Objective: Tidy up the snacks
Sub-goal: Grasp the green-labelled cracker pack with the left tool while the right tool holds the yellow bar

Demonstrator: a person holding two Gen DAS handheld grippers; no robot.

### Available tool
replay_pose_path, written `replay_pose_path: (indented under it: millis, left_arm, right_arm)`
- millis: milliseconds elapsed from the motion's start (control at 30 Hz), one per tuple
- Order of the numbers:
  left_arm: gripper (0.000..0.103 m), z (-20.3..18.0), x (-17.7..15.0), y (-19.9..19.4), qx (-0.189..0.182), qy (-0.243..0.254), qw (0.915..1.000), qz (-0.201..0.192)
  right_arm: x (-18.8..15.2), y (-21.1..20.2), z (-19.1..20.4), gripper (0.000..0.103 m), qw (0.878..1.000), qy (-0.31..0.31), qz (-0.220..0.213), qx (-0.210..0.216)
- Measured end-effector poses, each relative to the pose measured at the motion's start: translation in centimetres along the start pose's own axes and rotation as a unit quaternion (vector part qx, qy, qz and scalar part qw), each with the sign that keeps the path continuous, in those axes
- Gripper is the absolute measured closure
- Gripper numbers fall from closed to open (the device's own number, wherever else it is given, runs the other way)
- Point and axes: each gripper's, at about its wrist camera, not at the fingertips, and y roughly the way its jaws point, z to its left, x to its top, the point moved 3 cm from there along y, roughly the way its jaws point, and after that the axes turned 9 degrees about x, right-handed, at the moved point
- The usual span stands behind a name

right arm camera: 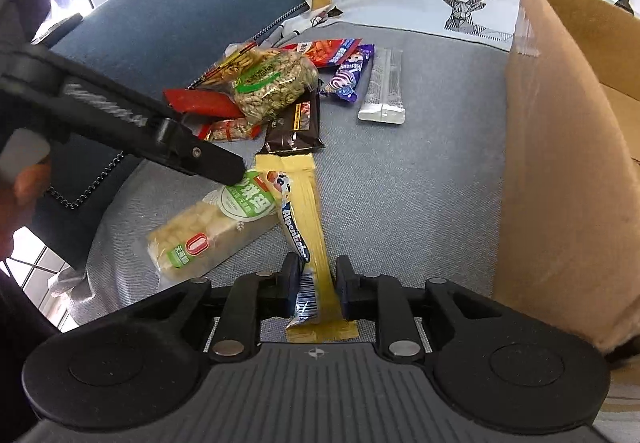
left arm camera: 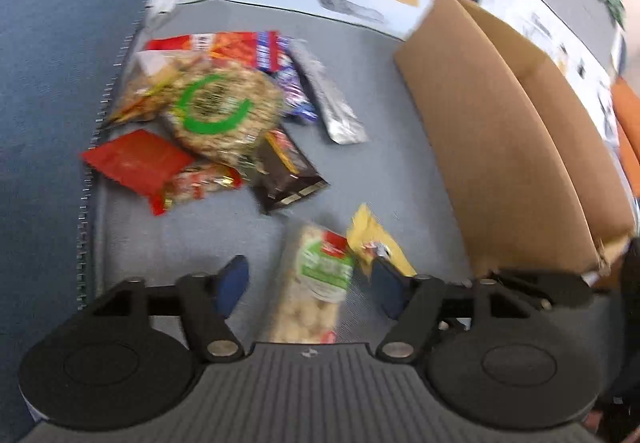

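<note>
Long yellow foil candy stick pack [right arm camera: 310,199], flat on grey sofa cushion [right arm camera: 420,183] beside open brown cardboard box [right arm camera: 568,171], nipped by narrow right claw [right arm camera: 318,283] for boxing; left claw [left arm camera: 308,283] wide astride clear puffed-snack packet [left arm camera: 316,283].

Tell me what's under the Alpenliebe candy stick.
The Alpenliebe candy stick lies on a yellow packet, which rests on the grey cushion. Whatever is beneath the packet is hidden.

My left gripper [left arm camera: 308,279] tilts steeply down, jaws spread wide, pads clear of anything. My right gripper [right arm camera: 318,283] also slants down, jaws nearly together. My left hand [right arm camera: 18,179] shows at the frame's edge.
</note>
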Motion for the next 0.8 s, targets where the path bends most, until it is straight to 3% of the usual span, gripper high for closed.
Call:
replay_pose_path:
  millis: [233, 267, 300, 367, 600, 800]
  left_arm:
    - [0.031, -1.8, -1.5, 2.5, 0.052, 0.067, 0.9955, 0.043]
    - [0.039, -1.9, -1.6, 2.8, 0.057, 0.072, 0.9947, 0.046]
    - [0.053, -2.0, -1.7, 2.9, 0.060, 0.076, 0.9942, 0.047]
    - [0.063, -2.0, -1.7, 2.8, 0.055, 0.074, 0.9948, 0.044]
    - [0.063, -0.5, -0.7, 1.3, 0.056, 0.033, 0.9979, 0.006]
    - [0.063, 0.3, -0.8, 2.5, 0.063, 0.013, 0.9969, 0.046]
  right_arm:
    - [0.0, 0.7, -0.2, 0.079, 1.000, 0.004, 0.005, 0.001]
    - [0.0, 0.8, -0.2, 0.078, 1.000, 0.004, 0.005, 0.001]
    - [0.0, 0.7, -0.2, 0.078, 1.000, 0.003, 0.004, 0.001]
    - [-0.1, 0.7, -0.2, 0.079, 1.000, 0.002, 0.004, 0.002]
    - [0.3, -0.1, -0.1, 0.083, 1.000, 0.006, -0.016, 0.014]
    - [0.0, 0.5, -0.4, 0.081, 1.000, 0.010, -0.004, 0.001]
